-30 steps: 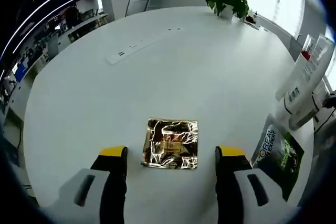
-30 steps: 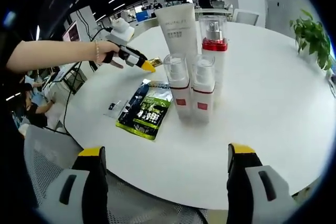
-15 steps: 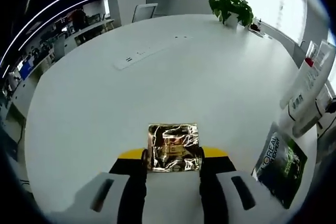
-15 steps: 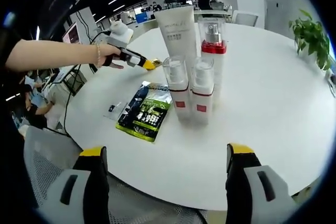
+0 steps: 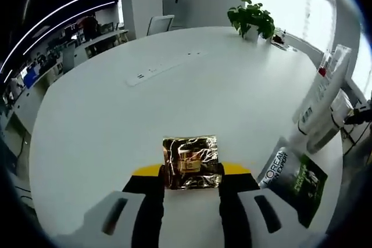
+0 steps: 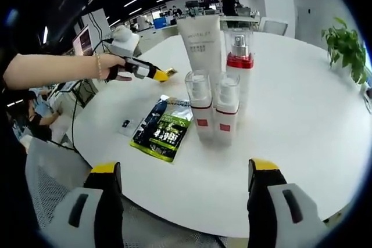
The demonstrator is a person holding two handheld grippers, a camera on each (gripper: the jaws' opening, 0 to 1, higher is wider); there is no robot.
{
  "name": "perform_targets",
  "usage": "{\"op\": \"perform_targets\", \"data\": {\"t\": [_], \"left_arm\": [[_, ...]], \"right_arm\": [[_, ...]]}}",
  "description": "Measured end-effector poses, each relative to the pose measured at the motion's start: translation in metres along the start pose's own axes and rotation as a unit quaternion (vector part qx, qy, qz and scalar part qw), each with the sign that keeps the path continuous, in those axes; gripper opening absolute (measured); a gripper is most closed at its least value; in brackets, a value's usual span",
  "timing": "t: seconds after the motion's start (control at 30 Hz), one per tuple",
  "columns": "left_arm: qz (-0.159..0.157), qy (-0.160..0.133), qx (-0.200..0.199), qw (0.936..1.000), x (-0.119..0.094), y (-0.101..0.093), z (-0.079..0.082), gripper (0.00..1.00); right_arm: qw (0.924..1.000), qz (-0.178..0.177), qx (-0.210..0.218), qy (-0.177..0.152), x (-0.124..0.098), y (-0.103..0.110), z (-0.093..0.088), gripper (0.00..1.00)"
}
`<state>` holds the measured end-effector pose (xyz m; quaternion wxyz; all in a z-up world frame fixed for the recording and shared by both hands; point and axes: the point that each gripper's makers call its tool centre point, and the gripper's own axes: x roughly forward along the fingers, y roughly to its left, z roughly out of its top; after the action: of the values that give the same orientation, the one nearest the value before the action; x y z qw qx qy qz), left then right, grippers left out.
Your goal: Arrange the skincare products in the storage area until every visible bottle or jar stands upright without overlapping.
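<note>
White round table (image 5: 104, 114). Left gripper (image 5: 192, 173) pinching gold foil sachet (image 5: 190, 161). Right gripper (image 6: 183, 187) spread wide at near edge. Green sachet (image 6: 163, 129) flat just beside upright bottles (image 6: 215, 111); tube (image 6: 201, 42) behind.

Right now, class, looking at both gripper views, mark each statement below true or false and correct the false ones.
1. The left tool is shut on the gold foil sachet. True.
2. The right tool is holding a bottle. False: its jaws stand wide apart with nothing between them.
3. The white tube stands upright behind the pump bottles. True.
4. The green and black sachet stands upright on the table. False: it lies flat, beside the bottles.
5. A potted plant sits at the far side of the table in the left gripper view. True.
</note>
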<state>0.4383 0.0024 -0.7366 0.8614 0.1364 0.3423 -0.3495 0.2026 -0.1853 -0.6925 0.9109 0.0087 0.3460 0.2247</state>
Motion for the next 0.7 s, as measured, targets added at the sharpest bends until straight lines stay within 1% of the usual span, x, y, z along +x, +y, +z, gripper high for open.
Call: {"op": "perform_targets", "data": {"t": [0.07, 0.13, 0.17, 0.2, 0.27, 0.3, 0.4, 0.43, 0.53, 0.57, 0.7], "left_arm": [[-0.003, -0.005, 0.006, 1.0, -0.008, -0.01, 0.0, 0.35], [-0.007, -0.014, 0.01, 0.9998, -0.017, -0.017, 0.004, 0.35], [-0.011, -0.019, 0.014, 0.9997, -0.023, -0.027, 0.006, 0.35], [-0.012, -0.024, 0.015, 0.9995, -0.028, -0.032, 0.007, 0.35], [-0.016, -0.03, 0.018, 0.9993, -0.036, -0.04, 0.008, 0.35], [-0.016, -0.035, 0.017, 0.9991, -0.039, -0.04, 0.008, 0.35], [-0.02, -0.044, 0.02, 0.9986, -0.051, -0.051, 0.009, 0.35], [-0.02, -0.048, 0.019, 0.9985, -0.058, -0.057, 0.011, 0.35], [-0.022, -0.056, 0.018, 0.998, -0.067, -0.065, 0.01, 0.35], [-0.023, -0.06, 0.018, 0.9978, -0.074, -0.073, 0.012, 0.35], [-0.025, -0.066, 0.024, 0.9972, -0.086, -0.087, 0.012, 0.35]], "right_arm": [[0.9999, 0.0, 0.001, -0.013, -0.003, 0.0, 0.005, 0.86], [0.9997, 0.003, 0.006, -0.022, -0.007, 0.002, 0.011, 0.86], [0.9996, 0.003, 0.01, -0.025, -0.008, 0.002, 0.013, 0.85], [0.9995, 0.004, 0.013, -0.027, -0.007, 0.002, 0.013, 0.84], [0.9993, 0.006, 0.017, -0.032, -0.008, 0.002, 0.015, 0.83], [0.9992, 0.008, 0.018, -0.036, -0.009, 0.003, 0.017, 0.81], [0.9989, 0.015, 0.02, -0.04, -0.009, 0.006, 0.017, 0.78], [0.9988, 0.018, 0.021, -0.041, -0.01, 0.007, 0.018, 0.76], [0.9983, 0.03, 0.02, -0.045, -0.011, 0.013, 0.02, 0.7], [0.9982, 0.034, 0.021, -0.045, -0.011, 0.015, 0.02, 0.68], [0.9975, 0.049, 0.026, -0.044, -0.011, 0.023, 0.02, 0.65]]}}
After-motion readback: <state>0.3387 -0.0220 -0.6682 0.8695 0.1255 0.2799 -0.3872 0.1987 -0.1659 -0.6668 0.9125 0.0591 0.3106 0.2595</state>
